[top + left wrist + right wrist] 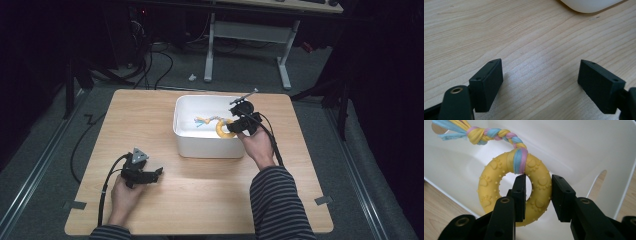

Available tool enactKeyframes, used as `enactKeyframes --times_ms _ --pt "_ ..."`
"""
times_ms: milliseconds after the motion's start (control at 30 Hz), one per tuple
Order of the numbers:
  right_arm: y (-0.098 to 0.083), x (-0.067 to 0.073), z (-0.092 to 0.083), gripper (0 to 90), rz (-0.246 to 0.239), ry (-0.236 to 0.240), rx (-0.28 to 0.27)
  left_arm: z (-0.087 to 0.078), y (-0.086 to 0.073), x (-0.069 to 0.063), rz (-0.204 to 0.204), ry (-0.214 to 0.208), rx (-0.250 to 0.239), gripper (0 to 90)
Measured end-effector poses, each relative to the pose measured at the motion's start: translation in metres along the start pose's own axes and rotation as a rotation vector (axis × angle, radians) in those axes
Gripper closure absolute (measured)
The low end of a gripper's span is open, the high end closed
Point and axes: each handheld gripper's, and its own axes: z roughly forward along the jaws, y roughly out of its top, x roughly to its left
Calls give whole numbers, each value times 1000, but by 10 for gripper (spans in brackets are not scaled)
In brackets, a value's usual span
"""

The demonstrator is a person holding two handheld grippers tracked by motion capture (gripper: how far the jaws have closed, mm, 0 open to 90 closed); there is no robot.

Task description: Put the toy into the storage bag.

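Clearly the right tool (536, 195) is pinching the yellow rubber ring (514, 188) of a dog toy, one jaw through the ring's hole and the other on its outer edge, inside the white plastic bin (207, 145) on the table (200, 195). Judging by the frames, the grasp itself is done, while the toy has not cleared the bin: whether it is being lifted out or set down cannot be told, so the carry or the release is what remains. In the right gripper view the ring appears to be held on edge, with the braided rope tail (491, 133) knotted at its top and running away toward the far side of the bin. In the high view the toy's long axis lies across the bin, rope end (202, 121) toward the person's left. The left tool (150, 176) rests on the bare table, well apart from the bin, jaws spread with nothing between them.
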Motion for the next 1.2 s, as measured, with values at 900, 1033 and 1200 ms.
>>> enactKeyframes --times_ms 900,1033,1200 --pt "-50 -38 -56 515 101 -29 -186 0 0 0 0 2 0 201" --pt "-57 -41 -61 510 113 -31 -198 0 0 0 0 3 0 201" --pt "-69 -47 -68 503 129 -41 -208 0 0 0 0 2 0 201"
